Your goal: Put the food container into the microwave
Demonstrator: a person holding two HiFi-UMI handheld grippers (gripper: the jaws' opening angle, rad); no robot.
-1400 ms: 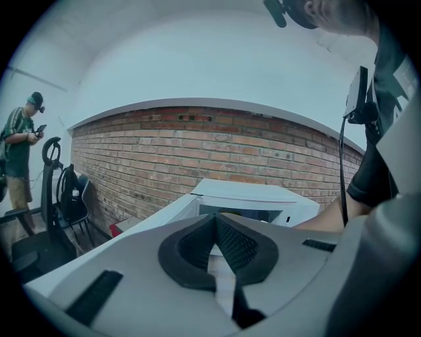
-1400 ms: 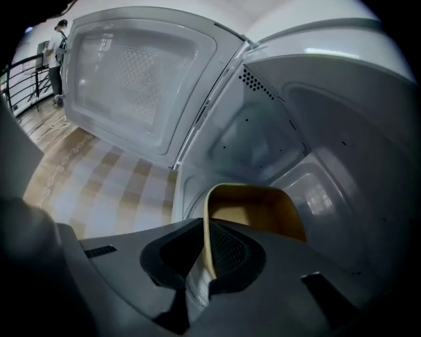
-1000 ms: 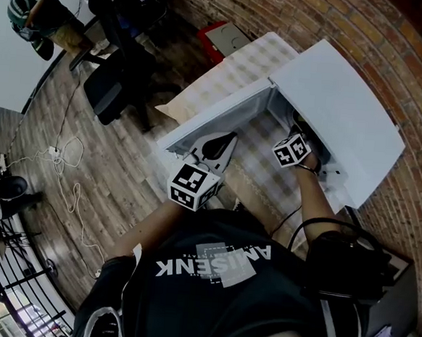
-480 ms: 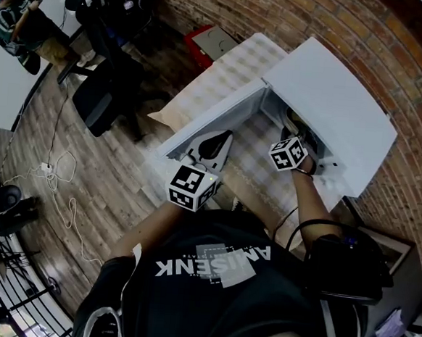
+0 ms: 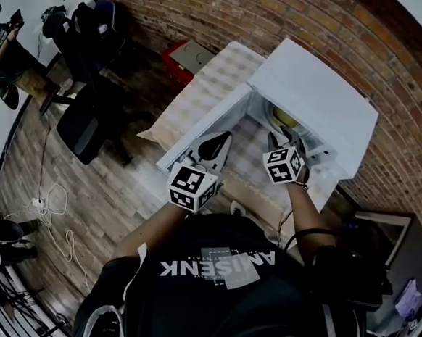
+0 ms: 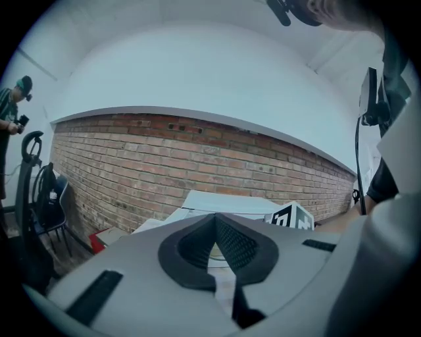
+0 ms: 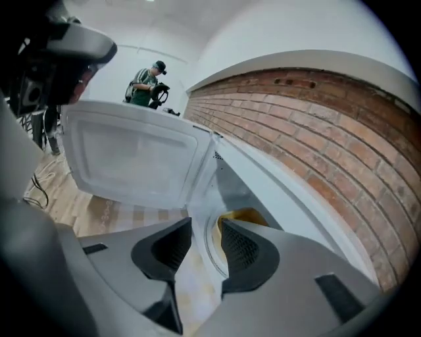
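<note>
At the far left a person stands on the wood floor, with a dark chair nearer in and a red box on the floor by the brick wall. The left gripper hovers over the near left edge of the table, level with the free edge of the microwave door. In the left gripper view its jaws are clenched tip to tip with nothing between them. The door stands swung wide open to the left, its inner face showing in the right gripper view. The right gripper hangs in front of the open cavity, tilted down toward it. Its jaws are released and have just been opening, and nothing sits between them; only the oven floor shows through the gap. The food container, yellowish, sits inside the microwave on the round turntable. It lies just beyond the right gripper's tips and apart from them, and in the right gripper view it peeks out behind the right-hand jaw. The microwave itself stands at the table's right edge, close against the brick wall
</note>
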